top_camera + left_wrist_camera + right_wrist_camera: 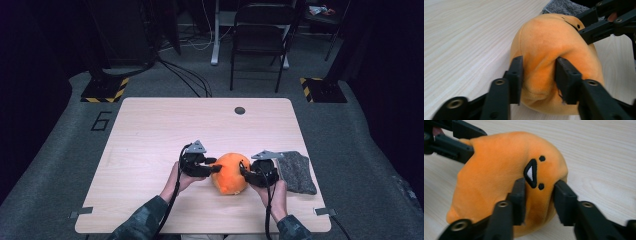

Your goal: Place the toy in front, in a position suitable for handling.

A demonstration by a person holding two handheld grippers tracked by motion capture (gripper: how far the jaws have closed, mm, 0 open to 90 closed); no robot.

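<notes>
Orange plush toy (230, 172) is sitting on the light wood table (150, 135), near the person's edge, right of centre. Both grippers are pinching it from opposite sides.

Left gripper (214, 167) is coming in from the toy's left. In the left gripper view its jaws are clamping a fold of the plush (549, 62), fabric bunching between the black pads (517, 75). Clenched on the toy. The other gripper (599, 27) is showing at top right of that view, gripping the far side.

Right gripper (243, 170) is coming in from the toy's right. In the right gripper view its jaws are squeezing the plush (499, 177) just below the face, pads (520, 195) pressing into the fabric on both sides. Grasping the toy. The stitched face is showing there: two black dot eyes and a black-outlined triangular mouth with white inside (531, 172), turned sideways. The left gripper (451, 140) is showing at top left, touching the toy's far end.

Grey felt-like cloth (296, 171) is lying flat on the table just right of the right gripper, near the table's right edge. Its corner is peeking in behind the toy in the left gripper view (564, 6).

Writing: a large "6" (101, 121) is marked on the grey floor left of the table. No brand or label readable on the toy or the grippers.

Small dark round hole (240, 110) is sitting near the table's far edge. Black folding chair (260, 35) is standing beyond the table. Camouflage-pattern sleeves (142, 220) are entering from the bottom.
</notes>
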